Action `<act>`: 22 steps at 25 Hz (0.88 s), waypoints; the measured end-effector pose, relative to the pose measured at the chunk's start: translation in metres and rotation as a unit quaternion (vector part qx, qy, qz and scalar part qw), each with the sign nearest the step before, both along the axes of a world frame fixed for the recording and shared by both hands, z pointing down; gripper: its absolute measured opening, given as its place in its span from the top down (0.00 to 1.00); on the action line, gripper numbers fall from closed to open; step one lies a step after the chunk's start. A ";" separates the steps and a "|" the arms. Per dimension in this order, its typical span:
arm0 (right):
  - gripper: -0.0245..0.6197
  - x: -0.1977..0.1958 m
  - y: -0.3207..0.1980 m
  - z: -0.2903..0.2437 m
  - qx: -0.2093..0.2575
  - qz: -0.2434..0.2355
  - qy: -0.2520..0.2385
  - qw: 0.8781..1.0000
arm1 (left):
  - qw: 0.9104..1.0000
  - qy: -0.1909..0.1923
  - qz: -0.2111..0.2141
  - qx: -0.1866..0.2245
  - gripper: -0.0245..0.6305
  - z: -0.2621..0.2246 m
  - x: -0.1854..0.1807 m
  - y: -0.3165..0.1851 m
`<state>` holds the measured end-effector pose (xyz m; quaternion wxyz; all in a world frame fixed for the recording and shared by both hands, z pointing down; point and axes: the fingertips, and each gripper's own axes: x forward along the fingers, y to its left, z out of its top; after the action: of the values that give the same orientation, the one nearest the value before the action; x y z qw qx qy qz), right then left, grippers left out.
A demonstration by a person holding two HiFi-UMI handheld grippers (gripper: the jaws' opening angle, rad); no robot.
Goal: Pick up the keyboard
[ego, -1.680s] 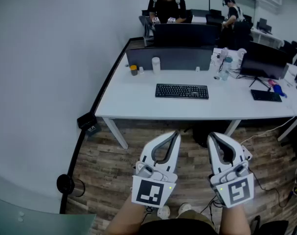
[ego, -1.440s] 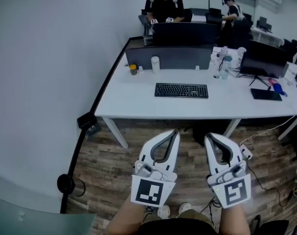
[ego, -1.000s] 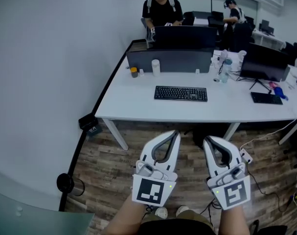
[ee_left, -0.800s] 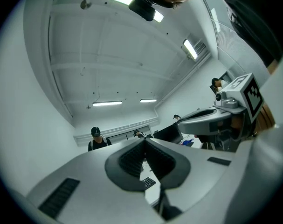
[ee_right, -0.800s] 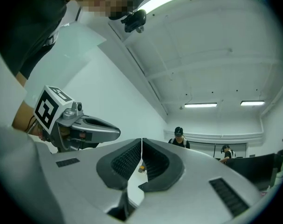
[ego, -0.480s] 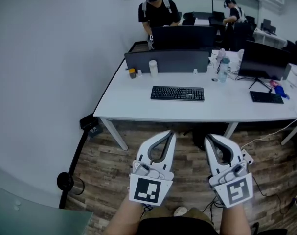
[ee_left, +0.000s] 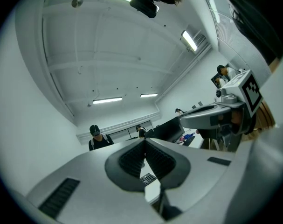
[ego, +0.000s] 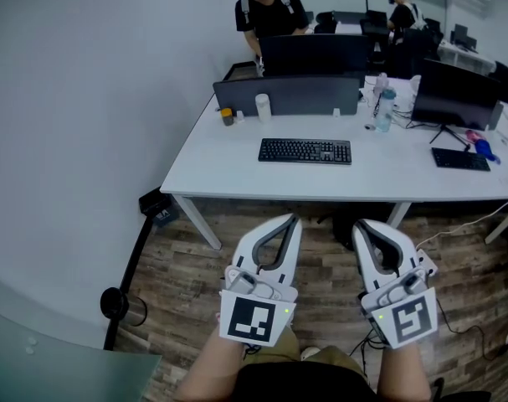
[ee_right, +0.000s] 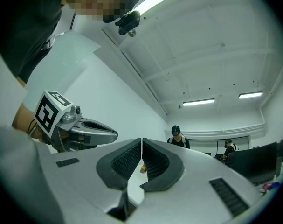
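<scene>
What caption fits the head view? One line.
Left gripper and right gripper, both shut and empty, short of the white desk bearing the black keyboard.

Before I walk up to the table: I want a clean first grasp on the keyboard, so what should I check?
1. Sight of the keyboard: ok, it lies flat on the white table.
2. Room round it: ok, the white cup and the bottle stand apart from it, further back.
3. Fingers apart for a grasp: not ok, the left gripper and the right gripper are both shut and empty.
4. Grippers at the keyboard: not ok, both hang over the floor, short of the table's edge.
5. Only one candidate: not ok, a second keyboard lies further right.
</scene>
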<state>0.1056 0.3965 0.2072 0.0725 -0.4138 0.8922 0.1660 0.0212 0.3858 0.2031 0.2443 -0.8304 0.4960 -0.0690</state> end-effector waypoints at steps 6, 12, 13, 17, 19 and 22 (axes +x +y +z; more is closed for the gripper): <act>0.91 -0.009 -0.024 0.008 0.008 -0.005 0.001 1.000 | 1.000 0.000 -0.007 0.004 0.95 0.009 -0.012 -0.028; 0.91 -0.023 -0.067 0.018 0.014 0.004 0.013 1.000 | 1.000 0.000 -0.001 0.007 0.95 0.021 -0.024 -0.074; 0.91 -0.026 -0.076 0.018 0.013 0.007 0.015 1.000 | 1.000 -0.001 0.002 0.007 0.95 0.021 -0.026 -0.082; 0.91 -0.032 -0.106 0.014 0.008 0.016 0.018 1.000 | 1.000 0.011 0.006 0.009 0.95 0.015 -0.036 -0.114; 0.91 -0.034 -0.122 0.016 0.005 0.022 0.018 1.000 | 1.000 0.009 0.007 0.004 0.95 0.017 -0.041 -0.131; 0.91 -0.037 -0.146 0.021 -0.004 0.030 0.015 0.999 | 1.000 0.000 0.006 -0.003 0.95 0.023 -0.044 -0.154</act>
<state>0.0690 0.2506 0.2279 0.0524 -0.4386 0.8808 0.1705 -0.0230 0.2315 0.2265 0.2424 -0.8342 0.4905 -0.0691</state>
